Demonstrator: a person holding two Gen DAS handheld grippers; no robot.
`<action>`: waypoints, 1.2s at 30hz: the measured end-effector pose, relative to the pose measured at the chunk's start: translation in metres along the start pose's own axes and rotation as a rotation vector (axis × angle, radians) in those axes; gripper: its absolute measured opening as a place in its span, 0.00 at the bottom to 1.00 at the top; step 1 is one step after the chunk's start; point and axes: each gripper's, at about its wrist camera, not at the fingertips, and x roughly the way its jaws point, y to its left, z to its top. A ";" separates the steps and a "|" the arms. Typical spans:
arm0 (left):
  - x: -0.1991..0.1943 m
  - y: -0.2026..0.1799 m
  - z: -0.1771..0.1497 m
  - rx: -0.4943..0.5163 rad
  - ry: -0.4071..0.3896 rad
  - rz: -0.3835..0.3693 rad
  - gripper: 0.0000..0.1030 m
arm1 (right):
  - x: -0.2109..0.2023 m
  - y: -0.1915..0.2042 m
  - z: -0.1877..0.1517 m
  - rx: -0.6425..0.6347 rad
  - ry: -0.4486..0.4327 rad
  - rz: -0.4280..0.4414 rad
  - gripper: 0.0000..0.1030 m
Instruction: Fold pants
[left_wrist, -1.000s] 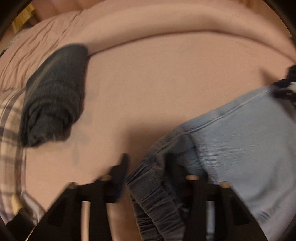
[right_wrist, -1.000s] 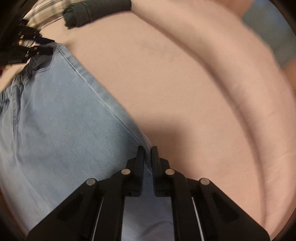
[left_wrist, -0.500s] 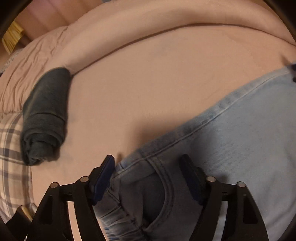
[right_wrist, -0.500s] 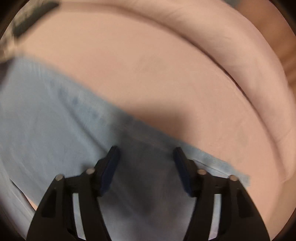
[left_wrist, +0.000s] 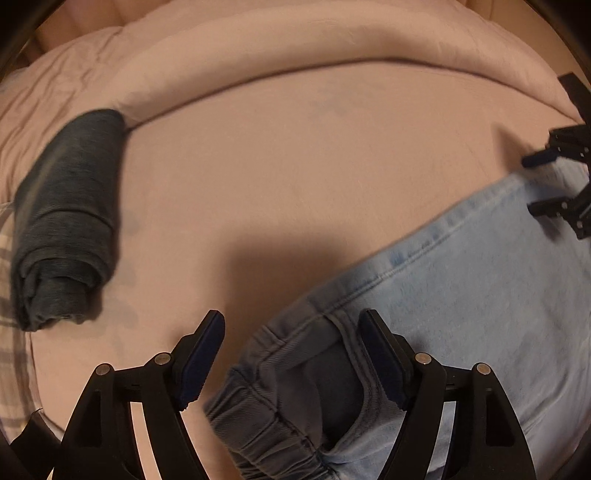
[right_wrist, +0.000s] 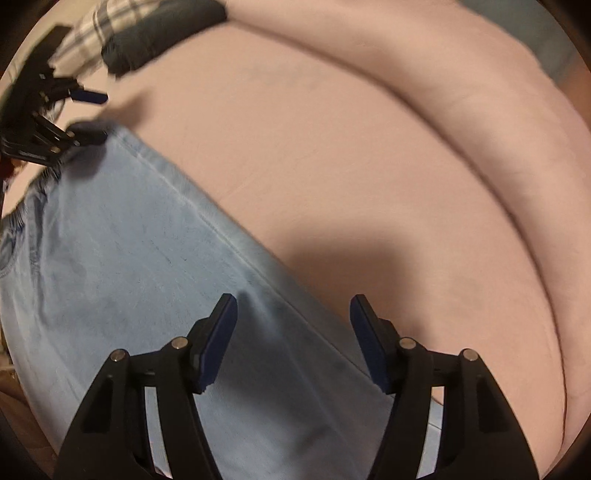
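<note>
Light blue jeans (left_wrist: 461, 295) lie flat on a pink bed sheet (left_wrist: 295, 166). Their gathered elastic waistband (left_wrist: 258, 424) sits under my left gripper (left_wrist: 291, 321), which is open, its pads clear of the cloth. In the right wrist view the jeans (right_wrist: 110, 277) spread out to the left, and their long side seam runs beneath my right gripper (right_wrist: 293, 300). Its jaws are closing but stand wide, pressing nothing. Each gripper shows in the other's view: the right gripper (left_wrist: 533, 184) at the far right, the left gripper (right_wrist: 94, 116) at the upper left.
A rolled dark grey garment (left_wrist: 62, 221) lies to the left on the sheet, also in the right wrist view as the dark garment (right_wrist: 159, 29). A plaid cloth (left_wrist: 7, 258) lies beside it. A thick pink duvet ridge (left_wrist: 295, 48) borders the far side.
Both grippers have opened and let go of the jeans, which now lie flat. The left gripper has shifted so that the waistband corner sits between its fingers.
</note>
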 end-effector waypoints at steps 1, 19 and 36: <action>0.003 -0.003 0.000 0.003 0.008 0.002 0.74 | 0.006 0.001 -0.006 0.007 -0.005 0.005 0.65; -0.096 -0.031 -0.049 0.043 -0.267 0.026 0.17 | -0.084 0.070 -0.047 -0.003 -0.153 -0.199 0.06; -0.156 -0.063 -0.200 0.130 -0.450 0.085 0.17 | -0.161 0.200 -0.206 -0.138 -0.295 -0.329 0.06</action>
